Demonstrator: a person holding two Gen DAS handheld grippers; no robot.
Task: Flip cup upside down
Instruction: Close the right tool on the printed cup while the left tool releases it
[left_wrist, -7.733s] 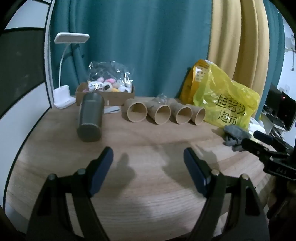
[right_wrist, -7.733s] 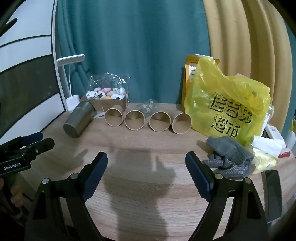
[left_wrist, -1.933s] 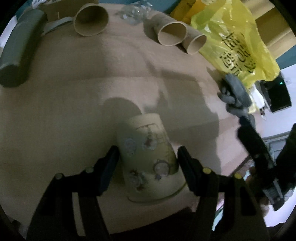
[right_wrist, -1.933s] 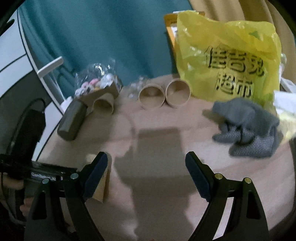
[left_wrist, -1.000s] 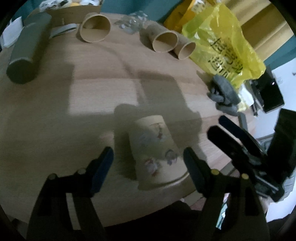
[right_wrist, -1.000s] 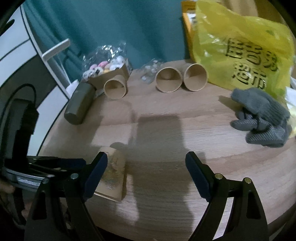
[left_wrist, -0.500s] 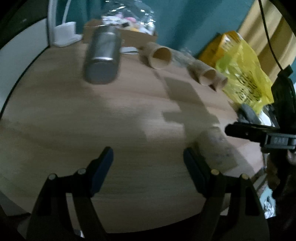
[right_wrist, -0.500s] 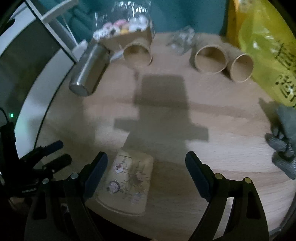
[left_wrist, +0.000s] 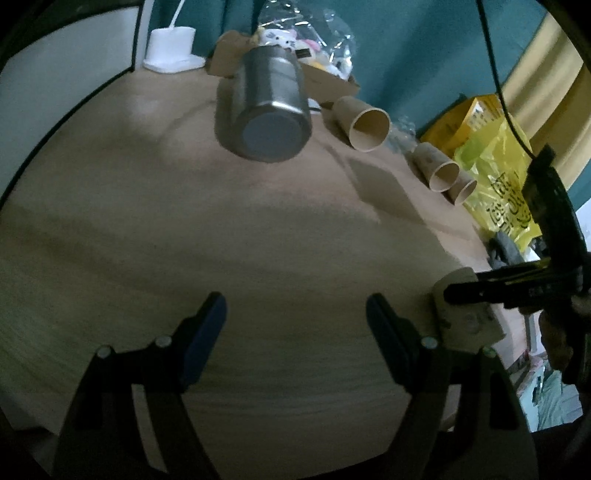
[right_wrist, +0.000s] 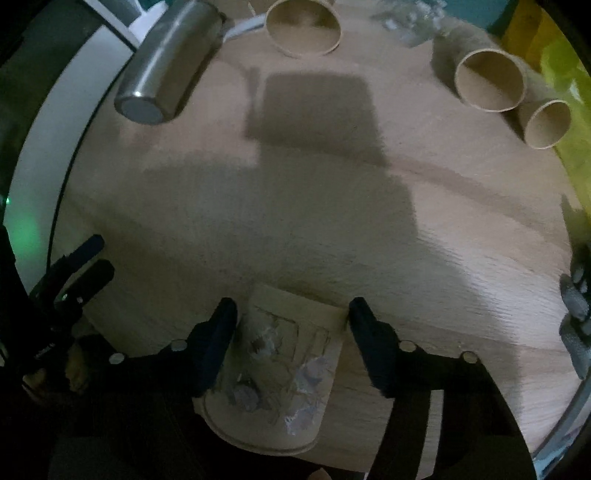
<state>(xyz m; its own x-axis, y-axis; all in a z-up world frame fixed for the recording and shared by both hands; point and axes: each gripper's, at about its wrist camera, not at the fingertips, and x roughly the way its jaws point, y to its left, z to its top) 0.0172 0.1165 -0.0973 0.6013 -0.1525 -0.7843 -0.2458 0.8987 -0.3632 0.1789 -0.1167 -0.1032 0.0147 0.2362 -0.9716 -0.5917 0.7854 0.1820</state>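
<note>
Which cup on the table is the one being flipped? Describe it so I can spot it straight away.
Start at the wooden table and come to its near edge, away from the curtain. The printed cup sits there between the fingers of the right tool. Unlike the plain brown cups lying open-mouthed at the back, it carries cartoon drawings.

- Cup (right_wrist: 280, 365) between the right tongs (right_wrist: 291, 325): matt printed paper.
- Surface (right_wrist: 461, 258): matt grained wood.
- Tumbler (left_wrist: 271, 110) far ahead of the left tongs (left_wrist: 295, 325): brushed metal.
</note>
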